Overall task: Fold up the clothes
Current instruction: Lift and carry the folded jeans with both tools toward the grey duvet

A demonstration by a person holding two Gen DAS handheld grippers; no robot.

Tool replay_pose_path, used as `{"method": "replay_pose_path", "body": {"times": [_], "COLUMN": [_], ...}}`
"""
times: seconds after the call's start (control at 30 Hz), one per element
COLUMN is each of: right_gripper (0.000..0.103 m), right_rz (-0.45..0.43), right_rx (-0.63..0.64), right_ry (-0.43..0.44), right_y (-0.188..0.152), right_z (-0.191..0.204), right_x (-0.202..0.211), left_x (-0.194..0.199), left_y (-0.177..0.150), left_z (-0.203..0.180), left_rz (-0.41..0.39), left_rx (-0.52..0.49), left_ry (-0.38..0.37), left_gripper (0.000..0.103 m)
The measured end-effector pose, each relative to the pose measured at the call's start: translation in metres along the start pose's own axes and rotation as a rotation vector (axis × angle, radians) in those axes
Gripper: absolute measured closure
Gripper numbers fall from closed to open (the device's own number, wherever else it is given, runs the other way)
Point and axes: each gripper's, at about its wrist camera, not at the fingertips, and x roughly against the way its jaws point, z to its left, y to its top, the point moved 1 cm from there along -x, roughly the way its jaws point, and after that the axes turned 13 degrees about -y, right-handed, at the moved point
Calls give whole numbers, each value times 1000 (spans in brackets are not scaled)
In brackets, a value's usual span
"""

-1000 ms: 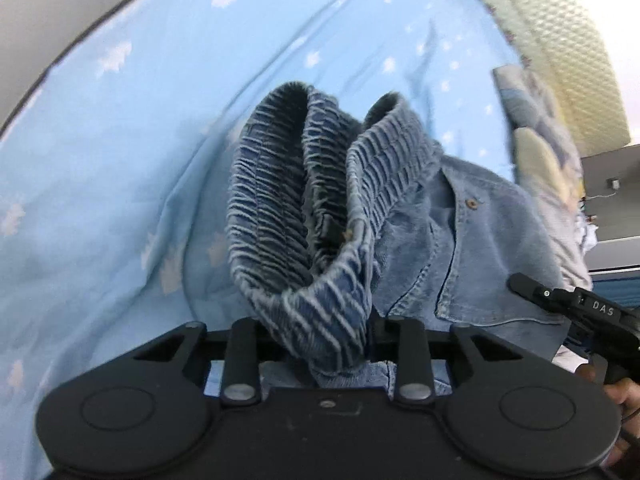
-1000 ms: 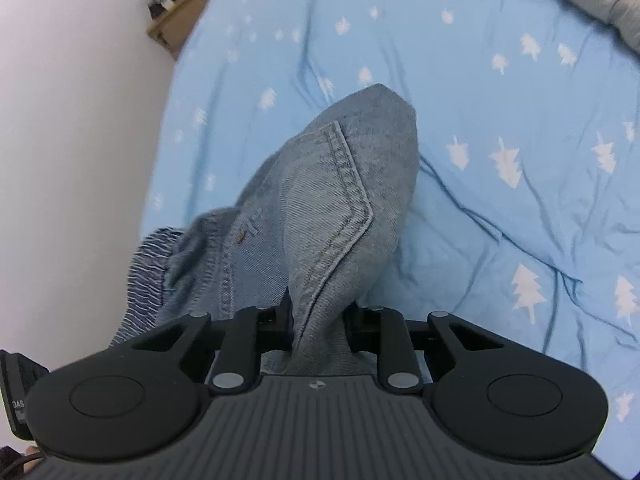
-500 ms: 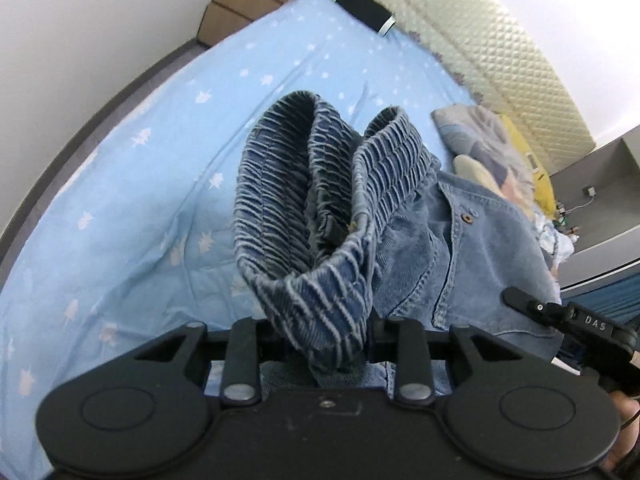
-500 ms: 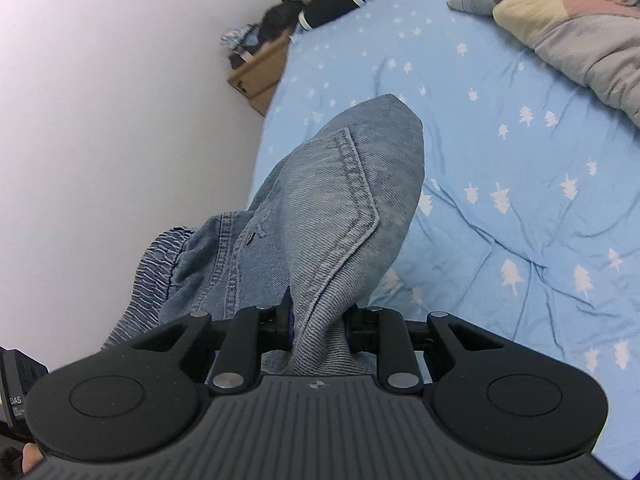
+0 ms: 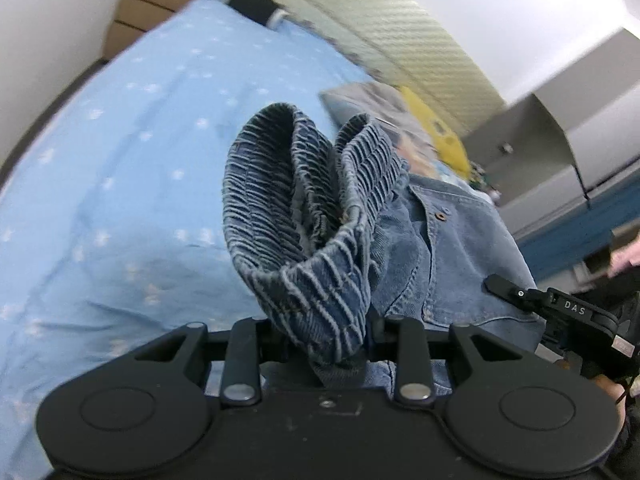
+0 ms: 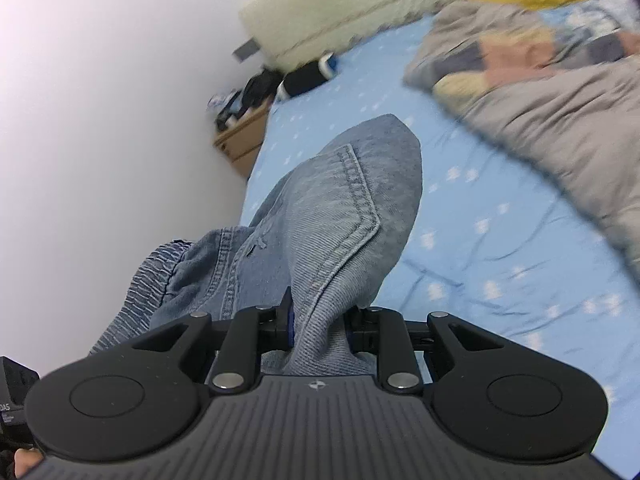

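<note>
Holding up the blue denim shorts (image 5: 460,256) over the light blue bed (image 5: 120,184), the left gripper (image 5: 326,340) pinches their stretchy striped waistband (image 5: 304,232) and the right gripper (image 6: 318,328) pinches the plain denim.

White walls enclose a blue-sheeted bed (image 6: 500,240), quilted headboard (image 6: 340,12) and, seemingly, a wooden dresser (image 5: 148,4).

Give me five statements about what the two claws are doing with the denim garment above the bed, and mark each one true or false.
1. The left claw is shut on the ribbed elastic waistband of the denim garment. True.
2. The right claw is open and holds nothing. False: it is shut on plain denim beside a stitched pocket seam.
3. The bedsheet is light blue with small white shapes. True.
4. The garment lies flat on the sheet. False: both claws hold it up.
5. A grey quilt lies on the bed. True.
</note>
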Motion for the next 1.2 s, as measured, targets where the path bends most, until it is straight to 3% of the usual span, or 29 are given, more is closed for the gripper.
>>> {"method": "replay_pose_path", "body": {"times": [0.2, 0.4, 0.7, 1.0, 1.2], "right_gripper": [81, 81, 81, 81, 81], "right_rz": [-77, -146, -166, -156, -127], "right_rx": [-39, -76, -120, -190, -251], "right_ry": [-33, -66, -113, -215, -275], "right_y": [33, 69, 145, 182, 181], "right_z": [-84, -173, -338, -469, -538], "right_x": [44, 84, 95, 62, 31], "left_x": [-62, -165, -330, -475, -561], "left_y": [-6, -16, -38, -44, -55], "left_z": [-77, -156, -270, -313, -315], "left_rz": [19, 34, 68, 182, 254], "left_rx": [-78, -121, -188, -233, -249], "left_ry": [-72, -106, -132, -122, -119], "left_gripper": [74, 74, 74, 74, 73]}}
